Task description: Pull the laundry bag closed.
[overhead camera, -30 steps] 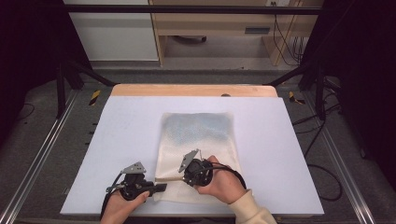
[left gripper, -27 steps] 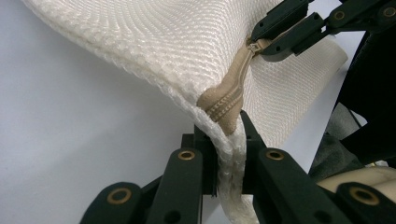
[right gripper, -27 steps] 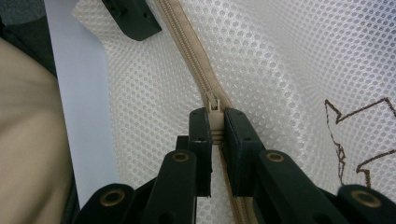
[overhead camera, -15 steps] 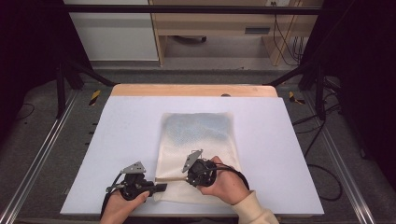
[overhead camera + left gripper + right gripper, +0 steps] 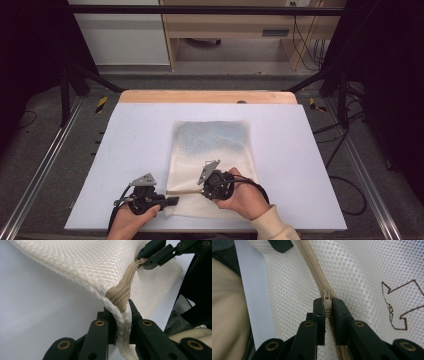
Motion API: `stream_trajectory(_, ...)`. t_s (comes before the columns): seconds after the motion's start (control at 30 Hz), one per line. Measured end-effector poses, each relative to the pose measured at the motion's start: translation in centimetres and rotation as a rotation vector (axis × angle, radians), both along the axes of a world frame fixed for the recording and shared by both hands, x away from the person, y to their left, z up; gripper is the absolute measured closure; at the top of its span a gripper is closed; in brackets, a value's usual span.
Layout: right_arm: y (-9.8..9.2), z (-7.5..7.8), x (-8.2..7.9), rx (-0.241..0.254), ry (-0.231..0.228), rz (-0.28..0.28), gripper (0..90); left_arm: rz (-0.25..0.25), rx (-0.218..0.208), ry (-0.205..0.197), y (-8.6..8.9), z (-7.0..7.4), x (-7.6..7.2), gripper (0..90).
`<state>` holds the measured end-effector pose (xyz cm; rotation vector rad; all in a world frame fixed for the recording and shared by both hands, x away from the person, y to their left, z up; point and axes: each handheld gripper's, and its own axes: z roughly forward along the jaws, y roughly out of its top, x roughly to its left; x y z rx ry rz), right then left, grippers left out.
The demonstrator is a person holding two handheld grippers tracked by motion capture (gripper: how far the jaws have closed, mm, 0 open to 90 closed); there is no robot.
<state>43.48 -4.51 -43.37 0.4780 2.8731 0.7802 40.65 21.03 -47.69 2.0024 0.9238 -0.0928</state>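
Cream mesh, soft and light, will sag and bunch unless held taut, so seam and pull tab look like the sound holds. Nearest the person, the left gripper (image 5: 117, 326) is clamped on the mesh bag's (image 5: 212, 165) corner seam; the right gripper (image 5: 327, 311) pinches the zipper pull (image 5: 326, 300). Beyond, the bag lies flat on the white table (image 5: 140, 145), its tan zipper (image 5: 125, 287) partly run, a bluish tint at the far end.
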Motion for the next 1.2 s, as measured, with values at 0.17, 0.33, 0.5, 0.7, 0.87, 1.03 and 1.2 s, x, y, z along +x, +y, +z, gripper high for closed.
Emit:
stream_trajectory(0.17,0.0,0.0,-0.1,0.002,-0.002,-0.001,82.1,-0.002,-0.002,0.002,0.0,0.1,0.0,83.2)
stream_trajectory(0.33,-0.4,0.0,-0.1,0.002,0.000,-0.004,82.1,-0.005,-0.001,0.000,0.0,0.0,0.0,83.3)
stream_trajectory(0.5,-1.1,0.0,-0.3,0.001,0.002,-0.015,82.1,-0.004,-0.002,0.003,-0.1,0.0,0.0,83.3)
stream_trajectory(0.7,-1.6,-0.2,-0.4,0.016,0.003,-0.026,82.0,-0.005,-0.001,0.003,-0.1,0.0,0.0,83.2)
stream_trajectory(0.87,-1.9,-0.3,-0.5,0.024,0.006,-0.036,82.0,-0.005,-0.003,0.001,-0.1,0.1,0.0,83.3)
stream_trajectory(1.03,-2.3,-0.3,-0.5,0.017,0.001,-0.045,82.0,-0.006,-0.002,0.002,0.0,0.1,0.0,83.3)
stream_trajectory(1.2,-2.7,-0.3,-0.6,0.023,-0.002,-0.051,82.0,-0.005,-0.002,0.002,0.0,0.0,0.0,83.3)
